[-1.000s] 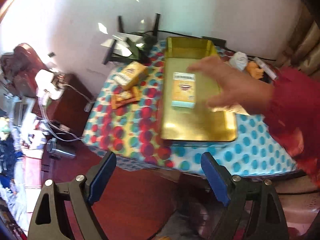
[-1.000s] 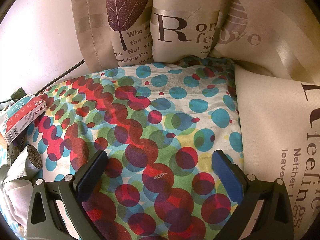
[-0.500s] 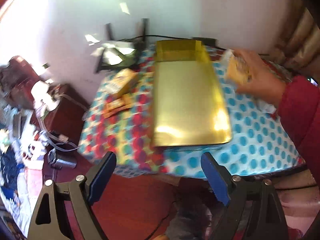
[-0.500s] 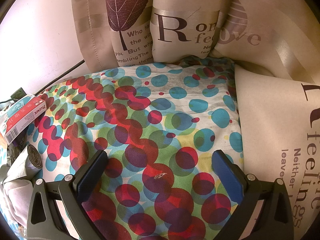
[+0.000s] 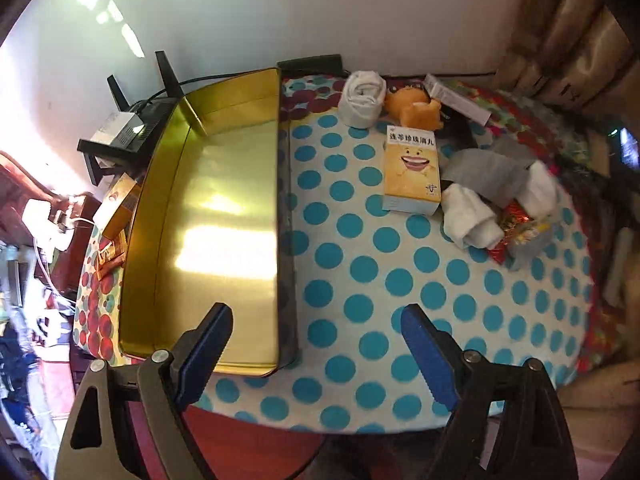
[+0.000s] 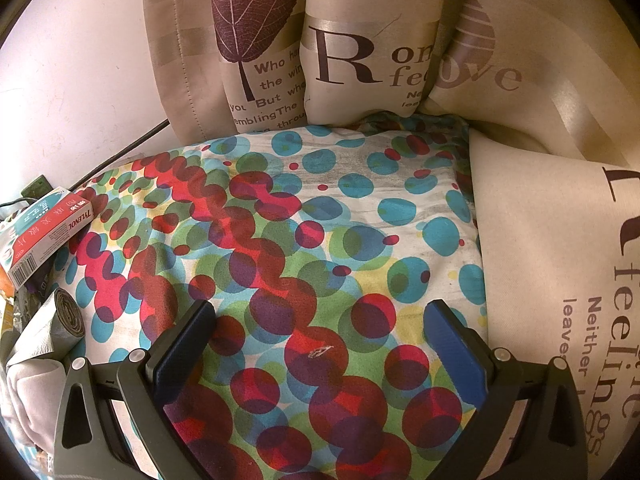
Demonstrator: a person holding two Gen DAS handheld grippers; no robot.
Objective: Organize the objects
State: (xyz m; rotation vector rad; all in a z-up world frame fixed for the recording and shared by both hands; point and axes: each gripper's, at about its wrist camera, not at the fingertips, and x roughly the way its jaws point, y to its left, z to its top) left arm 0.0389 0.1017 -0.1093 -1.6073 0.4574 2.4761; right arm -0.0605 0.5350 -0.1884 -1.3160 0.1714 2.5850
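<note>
In the left wrist view a gold tin tray (image 5: 168, 216) lies empty on the dotted tablecloth (image 5: 360, 272). To its right lie a yellow box with a smiling face (image 5: 412, 168), white rolled socks (image 5: 362, 98), an orange plush toy (image 5: 416, 108), grey cloth (image 5: 488, 172), more white socks (image 5: 472, 218) and a red packet (image 5: 516, 220). My left gripper (image 5: 316, 350) is open and empty above the table's near edge. My right gripper (image 6: 320, 350) is open and empty over the dotted cloth (image 6: 280, 220); a Tylenol box (image 6: 48, 232) and a grey roll (image 6: 66, 316) lie at its left.
A yellow carton (image 5: 120, 204) and small orange packets (image 5: 108, 256) lie left of the tray. A router (image 5: 128, 128) stands behind it by the wall. Printed cushions (image 6: 340, 52) stand behind and to the right of the right gripper. Clutter lies on the floor at left.
The hand took the yellow smiling box out of the tray and set it on the cloth to the right, then left the view. The left gripper moved right and closer. The right gripper stayed still.
</note>
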